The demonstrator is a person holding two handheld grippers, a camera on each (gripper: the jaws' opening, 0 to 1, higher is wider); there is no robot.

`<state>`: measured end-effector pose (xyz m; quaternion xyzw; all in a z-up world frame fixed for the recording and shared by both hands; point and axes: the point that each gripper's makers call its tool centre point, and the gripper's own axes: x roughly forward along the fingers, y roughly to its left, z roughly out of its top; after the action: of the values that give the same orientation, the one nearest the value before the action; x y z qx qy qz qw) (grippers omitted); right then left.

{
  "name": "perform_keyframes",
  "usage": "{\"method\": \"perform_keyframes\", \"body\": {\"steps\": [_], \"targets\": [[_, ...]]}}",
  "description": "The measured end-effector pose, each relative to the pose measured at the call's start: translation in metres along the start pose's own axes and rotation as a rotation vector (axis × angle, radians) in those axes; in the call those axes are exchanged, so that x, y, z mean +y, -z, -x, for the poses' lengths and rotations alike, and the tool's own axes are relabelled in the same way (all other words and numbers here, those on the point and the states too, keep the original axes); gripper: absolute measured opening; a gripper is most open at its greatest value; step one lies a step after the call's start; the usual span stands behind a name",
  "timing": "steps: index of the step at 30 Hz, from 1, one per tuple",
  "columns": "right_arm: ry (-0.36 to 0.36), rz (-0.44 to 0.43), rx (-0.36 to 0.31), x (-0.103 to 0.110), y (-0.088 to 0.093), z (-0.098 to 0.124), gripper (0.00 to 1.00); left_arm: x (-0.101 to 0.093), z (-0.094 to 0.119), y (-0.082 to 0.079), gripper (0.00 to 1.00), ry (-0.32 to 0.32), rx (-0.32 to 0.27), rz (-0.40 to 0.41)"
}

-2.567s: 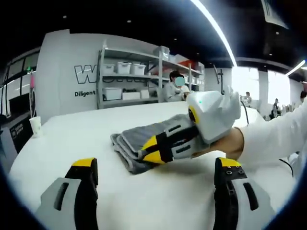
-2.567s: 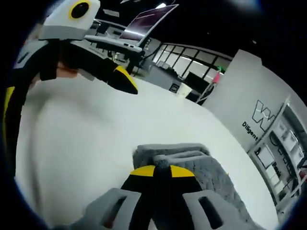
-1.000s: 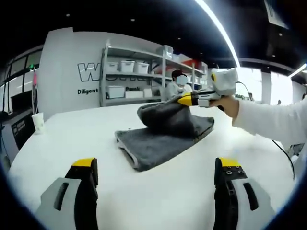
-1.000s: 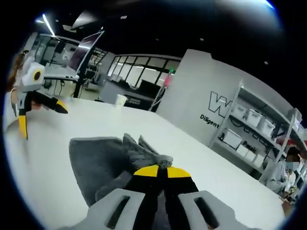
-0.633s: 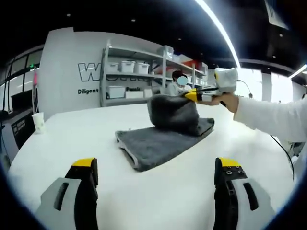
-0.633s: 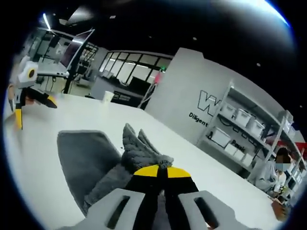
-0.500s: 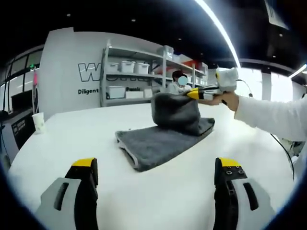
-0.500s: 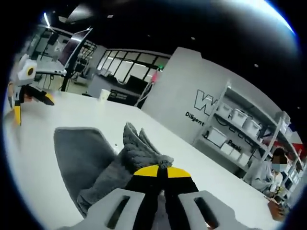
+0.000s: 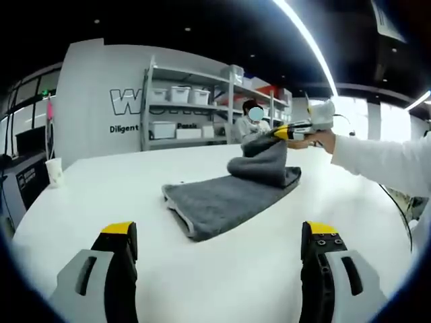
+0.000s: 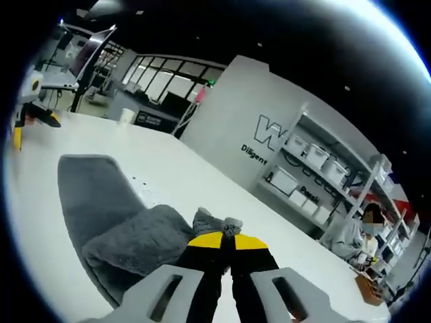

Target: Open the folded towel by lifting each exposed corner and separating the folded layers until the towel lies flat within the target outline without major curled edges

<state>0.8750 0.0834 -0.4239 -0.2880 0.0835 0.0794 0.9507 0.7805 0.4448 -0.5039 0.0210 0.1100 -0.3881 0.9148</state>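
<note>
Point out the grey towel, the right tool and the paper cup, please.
grey towel (image 9: 215,199): left gripper view, flat lower layer.
right tool (image 10: 225,237): right gripper view, between its yellow tips.
paper cup (image 9: 53,171): left gripper view, cup wall.

Towel (image 9: 229,192) on table (image 9: 101,188).

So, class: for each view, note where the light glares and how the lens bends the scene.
Left gripper view: a ceiling light strip blows out white, and the table edge bows. Right gripper view: the wall leans steeply; the towel near the right gripper stays sharp.
</note>
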Motion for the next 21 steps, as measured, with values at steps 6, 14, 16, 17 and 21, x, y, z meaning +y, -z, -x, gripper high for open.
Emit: {"method": "perform_keyframes", "body": {"steps": [6, 14, 16, 17, 21], "targets": [[0.037, 0.04, 0.043, -0.022, 0.018, 0.009, 0.0, 0.001, 0.0, 0.0, 1.0, -0.001, 0.0, 0.002], [0.095, 0.04, 0.099, -0.058, 0.046, 0.021, 0.0, 0.001, 0.0, 0.001, 1.0, -0.001, 0.001, 0.006], [0.11, 0.038, 0.111, -0.065, 0.052, 0.026, 0.0, 0.002, 0.0, 0.001, 1.0, -0.002, 0.001, 0.008], [0.118, 0.039, 0.121, -0.069, 0.056, 0.028, 0.0, 0.002, 0.0, 0.001, 1.0, -0.003, 0.001, 0.009], [0.15, 0.031, 0.154, -0.087, 0.073, 0.037, 0.0, 0.002, 0.0, 0.0, 1.0, -0.003, 0.001, 0.006]]}}
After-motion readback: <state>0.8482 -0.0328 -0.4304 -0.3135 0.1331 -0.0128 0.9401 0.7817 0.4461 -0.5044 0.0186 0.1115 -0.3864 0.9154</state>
